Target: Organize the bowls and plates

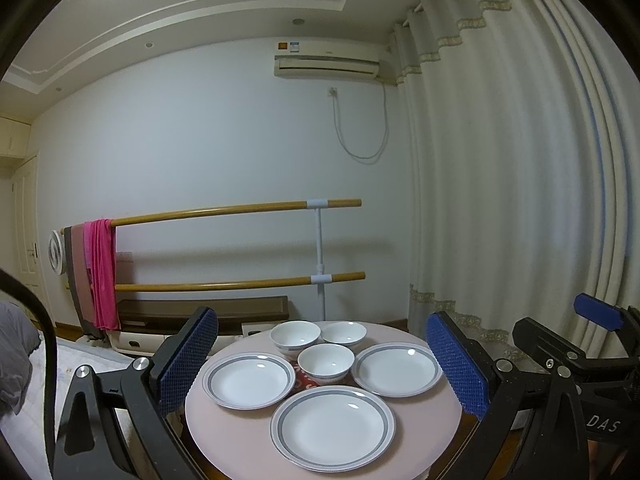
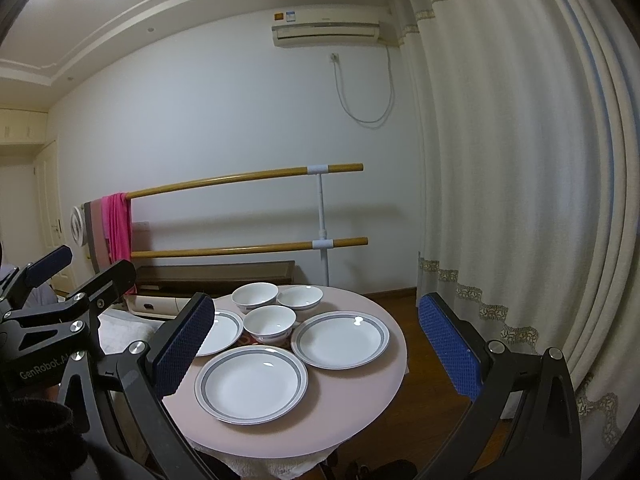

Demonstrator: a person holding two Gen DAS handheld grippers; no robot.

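Left wrist view: the left gripper [image 1: 320, 364] is seen with its jaws spread wide and nothing held between them; the blue textured pads [image 1: 456, 364] frame the round pink desk [image 1: 224, 432]. Three white plates with grey rim bands are laid flat on the desk: a near plate [image 1: 333, 427], a left plate [image 1: 249, 380] and a right plate [image 1: 397, 369]. Behind them three white bowls with a grey band are stood upright in a tight cluster: a front bowl [image 1: 326, 363] between the left and right plates, a back-left bowl [image 1: 295, 338] and a back-right bowl [image 1: 344, 333]. A red patch [image 1: 306, 384] is visible under the front bowl. The right gripper [image 1: 560, 340] is seen at the right edge, apart from the desk; how far its jaws stand apart cannot be told in this view. A pink cloth [image 1: 102, 276] is hung over a wooden double bar [image 1: 240, 210] against the wall.

Right wrist view: the right gripper [image 2: 316, 344] is shown with jaws wide open and empty, held before the same desk [image 2: 380, 392]. The near plate [image 2: 251, 385], the right plate [image 2: 340, 340] and the left plate [image 2: 222, 330], partly hidden by a pad, are seen flat, with the front bowl [image 2: 270, 323], back-left bowl [image 2: 255, 297] and back-right bowl [image 2: 300, 297] grouped behind. The left gripper [image 2: 76, 276] is seen at the left edge, clear of the desk. A white curtain [image 2: 520, 160] is hung at the right.
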